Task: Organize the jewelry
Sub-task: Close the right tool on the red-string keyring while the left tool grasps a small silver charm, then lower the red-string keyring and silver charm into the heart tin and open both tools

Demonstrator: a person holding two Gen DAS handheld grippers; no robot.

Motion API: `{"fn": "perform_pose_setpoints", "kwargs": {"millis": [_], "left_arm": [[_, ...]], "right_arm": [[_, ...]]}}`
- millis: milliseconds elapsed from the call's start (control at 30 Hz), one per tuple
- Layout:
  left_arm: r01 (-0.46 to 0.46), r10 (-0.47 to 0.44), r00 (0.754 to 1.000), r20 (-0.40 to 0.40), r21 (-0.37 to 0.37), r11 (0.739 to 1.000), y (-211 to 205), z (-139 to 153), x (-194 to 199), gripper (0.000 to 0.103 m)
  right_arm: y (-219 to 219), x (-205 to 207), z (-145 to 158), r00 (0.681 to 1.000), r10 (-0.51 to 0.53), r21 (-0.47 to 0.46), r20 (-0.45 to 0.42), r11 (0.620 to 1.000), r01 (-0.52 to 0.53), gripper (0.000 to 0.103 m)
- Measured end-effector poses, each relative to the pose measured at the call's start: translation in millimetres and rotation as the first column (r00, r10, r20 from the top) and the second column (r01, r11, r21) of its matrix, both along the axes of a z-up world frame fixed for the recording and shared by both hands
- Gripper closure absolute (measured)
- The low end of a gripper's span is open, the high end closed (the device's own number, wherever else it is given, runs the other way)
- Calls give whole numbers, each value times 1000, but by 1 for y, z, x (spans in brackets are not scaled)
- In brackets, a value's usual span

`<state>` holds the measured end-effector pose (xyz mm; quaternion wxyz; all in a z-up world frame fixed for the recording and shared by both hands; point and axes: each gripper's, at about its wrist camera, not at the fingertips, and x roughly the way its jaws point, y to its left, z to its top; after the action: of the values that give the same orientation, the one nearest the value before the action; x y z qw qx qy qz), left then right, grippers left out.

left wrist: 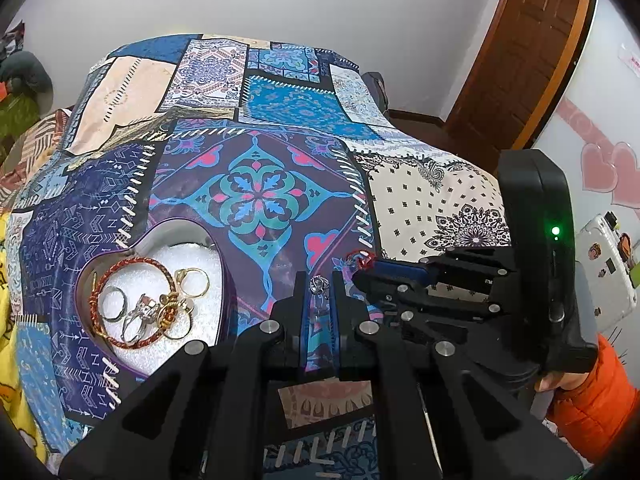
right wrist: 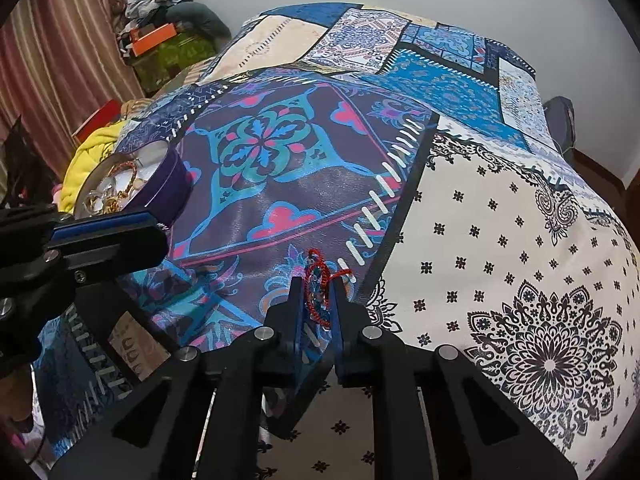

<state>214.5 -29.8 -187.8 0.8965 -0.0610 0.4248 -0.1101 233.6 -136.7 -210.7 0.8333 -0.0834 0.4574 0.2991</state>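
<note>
A purple heart-shaped tin [left wrist: 224, 264] with white foam lining sits on the patchwork cloth at the left; it holds a red-gold braided bracelet [left wrist: 120, 268], gold rings [left wrist: 196, 280] and silver rings [left wrist: 138, 316]. My left gripper [left wrist: 319, 285] is shut on a small silver ring [left wrist: 319, 284], just right of the tin. My right gripper [right wrist: 318, 282] is shut on a red string bracelet [right wrist: 318, 280], held above the cloth. It shows in the left wrist view [left wrist: 360, 259] at the right gripper's tip. The tin also shows in the right wrist view [right wrist: 168, 176].
The patchwork cloth [left wrist: 260, 196] covers a table. A wooden door [left wrist: 516, 64] stands at the back right. A white device [left wrist: 604, 264] lies at the right. Yellow fabric [right wrist: 92, 160] and piled belongings [right wrist: 168, 40] lie past the table's left edge.
</note>
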Motion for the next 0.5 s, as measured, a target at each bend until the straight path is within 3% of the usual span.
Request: {"fn": "perform_pose_setpoints", "kwargs": {"millis": [200, 500], "left_arm": [[-18, 18, 999, 29, 3, 1000, 8, 14, -10, 95], [-65, 66, 993, 103, -15, 998, 30, 48, -31, 95]], "right_arm": [[-1, -4, 9, 1000, -12, 30, -7, 999, 12, 95], [7, -26, 53, 997, -3, 66, 82, 998, -2, 96]]}}
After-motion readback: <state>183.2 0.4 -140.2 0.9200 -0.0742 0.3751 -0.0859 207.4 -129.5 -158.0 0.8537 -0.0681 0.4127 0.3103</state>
